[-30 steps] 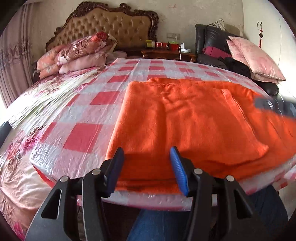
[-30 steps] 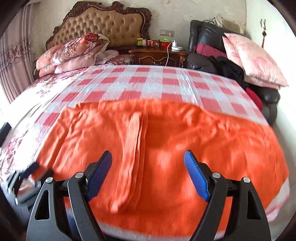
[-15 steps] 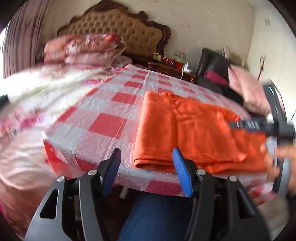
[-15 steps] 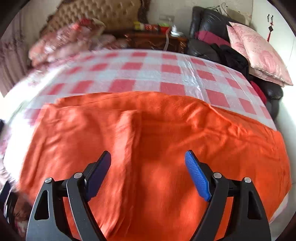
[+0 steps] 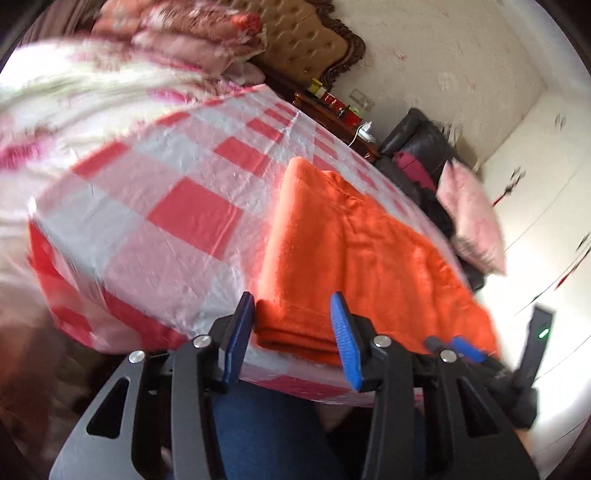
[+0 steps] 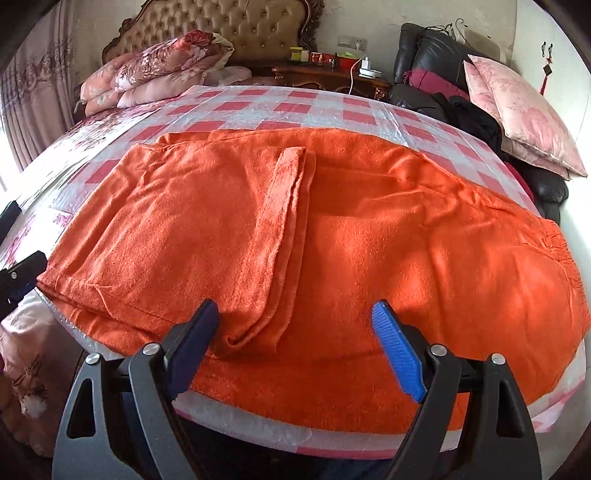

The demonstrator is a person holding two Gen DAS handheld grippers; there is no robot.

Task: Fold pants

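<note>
Orange fleece pants (image 6: 332, 229) lie flat on the checked red-and-white cover (image 6: 295, 107), the leg end folded over on the left with its hem (image 6: 291, 221) running across the middle. My right gripper (image 6: 295, 343) is open and empty at the near edge, in front of the folded hem's corner. My left gripper (image 5: 291, 332) is open and empty, low at the pants' near left folded corner (image 5: 291, 325). The right gripper also shows in the left wrist view (image 5: 458, 345), and the left one at the right wrist view's left edge (image 6: 18, 277).
Folded floral quilts (image 6: 155, 70) and a tufted headboard (image 6: 236, 26) are at the far end. A nightstand (image 6: 332, 75) with small items, a black leather chair (image 6: 436, 62) with clothes and a pink pillow (image 6: 517, 110) stand at the right. The bed's near edge is right before me.
The left gripper swung left and tilted, dropping to the pants' near left corner. The right gripper drew back a little toward the near edge. Both stayed open; the pants lie unchanged.
</note>
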